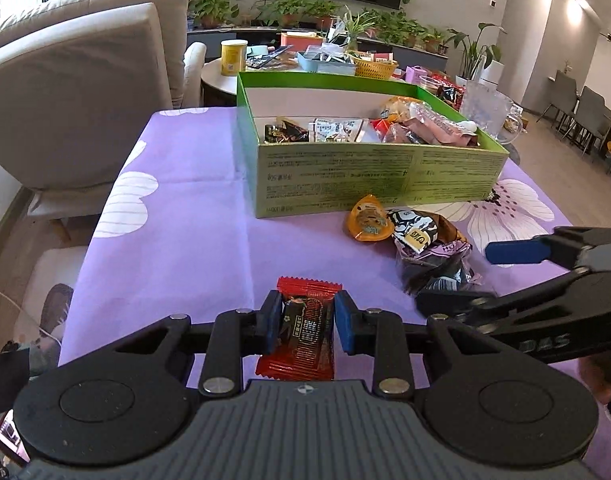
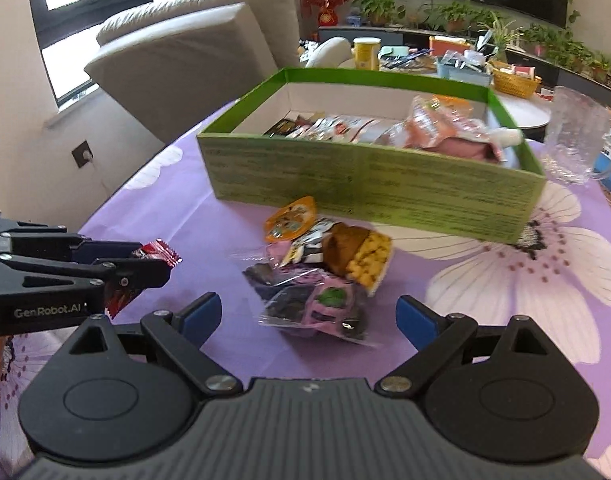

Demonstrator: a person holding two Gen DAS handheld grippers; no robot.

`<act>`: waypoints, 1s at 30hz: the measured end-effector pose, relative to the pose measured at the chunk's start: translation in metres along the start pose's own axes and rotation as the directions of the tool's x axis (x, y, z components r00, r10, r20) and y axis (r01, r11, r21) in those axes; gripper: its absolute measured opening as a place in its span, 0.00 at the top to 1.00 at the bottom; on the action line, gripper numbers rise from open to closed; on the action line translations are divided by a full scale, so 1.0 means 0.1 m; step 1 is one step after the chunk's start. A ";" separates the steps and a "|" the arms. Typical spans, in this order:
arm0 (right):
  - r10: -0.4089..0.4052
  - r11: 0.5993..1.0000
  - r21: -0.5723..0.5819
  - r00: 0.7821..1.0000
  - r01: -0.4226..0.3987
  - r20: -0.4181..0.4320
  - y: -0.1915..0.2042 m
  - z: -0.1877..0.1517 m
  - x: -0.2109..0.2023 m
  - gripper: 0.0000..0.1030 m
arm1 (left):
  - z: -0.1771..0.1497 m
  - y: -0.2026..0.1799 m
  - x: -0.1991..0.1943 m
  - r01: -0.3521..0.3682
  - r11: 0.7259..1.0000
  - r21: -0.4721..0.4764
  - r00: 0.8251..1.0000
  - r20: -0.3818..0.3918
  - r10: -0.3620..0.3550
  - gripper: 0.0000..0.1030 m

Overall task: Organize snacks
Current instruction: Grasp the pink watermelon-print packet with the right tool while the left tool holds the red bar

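Note:
My left gripper (image 1: 305, 322) is shut on a red and black snack packet (image 1: 303, 332) just above the purple tablecloth; it also shows in the right wrist view (image 2: 145, 264) at the left. My right gripper (image 2: 309, 316) is open, just in front of a pile of loose snacks: a purple clear-wrapped pack (image 2: 321, 304), a yellow-brown pack (image 2: 357, 256) and an orange jelly cup (image 2: 291, 218). The same pile shows in the left wrist view (image 1: 425, 248). The green box (image 2: 369, 188) holding several snacks stands behind the pile.
A glass mug (image 2: 577, 136) stands right of the box. A beige sofa (image 1: 77, 92) is at the left. A side table behind holds a yellow can (image 1: 233, 56), a blue tray and a yellow basket (image 1: 375, 66). The purple floral tablecloth (image 1: 185, 220) covers the table.

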State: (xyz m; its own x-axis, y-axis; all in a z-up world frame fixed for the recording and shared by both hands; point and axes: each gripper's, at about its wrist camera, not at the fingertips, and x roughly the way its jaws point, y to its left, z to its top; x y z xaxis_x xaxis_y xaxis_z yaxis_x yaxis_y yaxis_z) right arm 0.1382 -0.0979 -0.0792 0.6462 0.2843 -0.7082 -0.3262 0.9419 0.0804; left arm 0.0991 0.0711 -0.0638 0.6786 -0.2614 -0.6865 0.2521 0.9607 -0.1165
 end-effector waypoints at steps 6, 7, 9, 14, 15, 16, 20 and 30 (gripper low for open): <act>-0.045 0.999 0.018 0.999 0.046 -0.024 0.10 0.00 0.15 0.20 | 0.00 0.01 -0.01 -0.004 1.000 -0.006 1.000 0.000 0.004 0.74; -0.051 0.998 0.023 0.998 0.052 -0.027 0.12 0.00 0.17 0.20 | 0.00 0.01 0.00 -0.005 1.000 -0.008 1.000 0.003 0.005 0.74; -0.079 0.997 0.006 0.997 0.079 -0.028 0.16 -0.03 0.21 0.20 | 0.01 0.03 -0.01 -0.008 1.000 -0.008 1.000 0.005 0.008 0.74; -0.097 0.995 0.001 0.995 0.097 0.001 0.11 -0.07 0.15 0.24 | 0.01 0.08 -0.03 -0.015 1.000 -0.025 1.000 0.010 0.016 0.74; -0.103 0.995 -0.002 0.995 0.103 -0.001 0.09 -0.06 0.12 0.35 | 0.01 0.08 -0.03 -0.015 0.999 -0.031 1.000 0.010 0.016 0.74; -0.091 0.996 0.001 0.996 0.091 -0.009 0.06 -0.04 0.10 0.38 | 0.01 0.08 -0.03 -0.015 0.999 -0.034 1.000 0.009 0.015 0.74; -0.047 0.998 0.034 0.998 0.048 -0.028 -0.07 -0.08 -0.05 0.38 | 0.02 0.06 -0.03 -0.010 0.999 -0.032 1.000 0.011 0.010 0.74; -0.062 0.998 -0.002 0.998 0.062 0.009 -0.19 -0.16 -0.50 0.38 | 0.13 -0.05 -0.06 0.000 1.000 -0.012 0.999 0.038 0.000 0.74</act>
State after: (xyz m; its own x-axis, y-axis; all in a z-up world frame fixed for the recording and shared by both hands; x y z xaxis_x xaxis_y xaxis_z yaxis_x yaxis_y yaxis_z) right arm 0.1014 -0.1328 -0.0563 0.6713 0.2264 -0.7057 -0.2868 0.9574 0.0343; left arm 0.1029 0.0667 -0.0500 0.7043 -0.2646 -0.6587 0.2439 0.9616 -0.1255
